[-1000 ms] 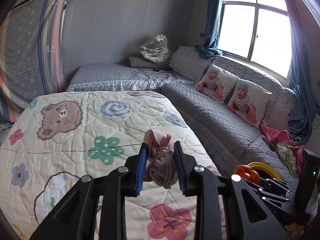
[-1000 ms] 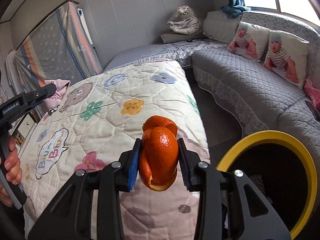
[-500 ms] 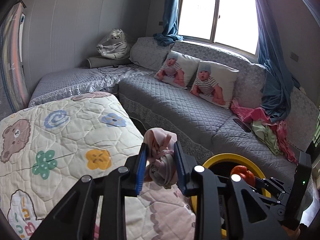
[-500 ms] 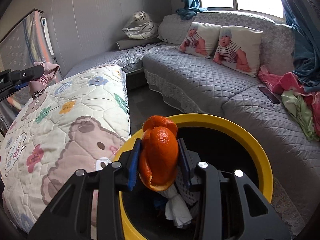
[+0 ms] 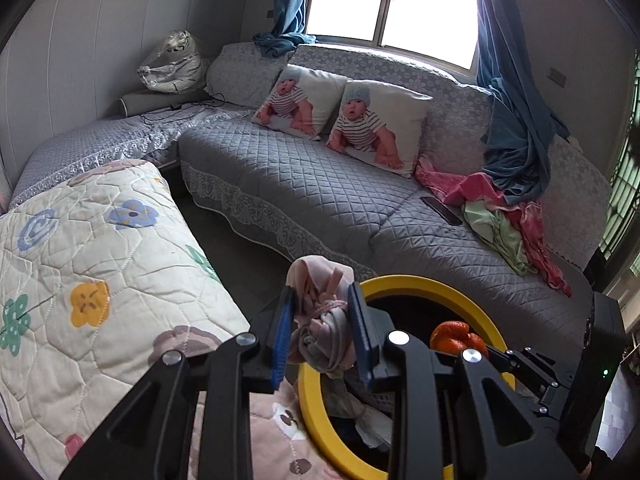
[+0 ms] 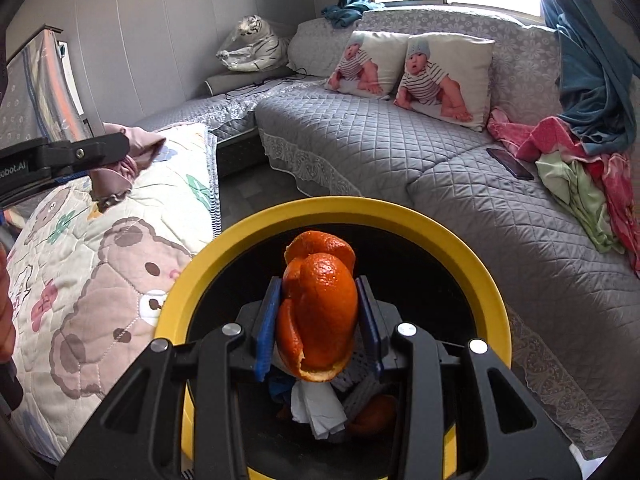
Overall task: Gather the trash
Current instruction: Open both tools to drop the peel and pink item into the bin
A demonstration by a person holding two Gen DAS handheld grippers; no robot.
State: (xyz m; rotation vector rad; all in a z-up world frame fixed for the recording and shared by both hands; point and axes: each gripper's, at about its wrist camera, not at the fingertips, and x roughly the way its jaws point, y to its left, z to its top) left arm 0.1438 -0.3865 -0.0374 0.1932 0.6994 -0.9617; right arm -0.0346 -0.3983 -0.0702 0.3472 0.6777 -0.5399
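My right gripper (image 6: 318,330) is shut on an orange peel (image 6: 318,312) and holds it over the open mouth of a yellow-rimmed trash bin (image 6: 452,236); the peel also shows in the left wrist view (image 5: 456,334). The bin holds crumpled white paper (image 6: 318,410) and other scraps. My left gripper (image 5: 322,336) is shut on a crumpled pink-grey wad (image 5: 320,312), held at the bin's left rim (image 5: 416,282), above the quilt edge. The wad also shows in the right wrist view (image 6: 124,168).
A quilted cream bedspread with bears and flowers (image 5: 92,280) lies left of the bin. A grey corner sofa (image 5: 320,184) runs behind it, with two baby-print pillows (image 5: 372,128), a phone (image 5: 442,210) and a pile of clothes (image 5: 504,220).
Both grippers swung right from over the quilt to the bin. The orange peel now hangs over the bin's opening, and the wad has reached the bin's left rim.
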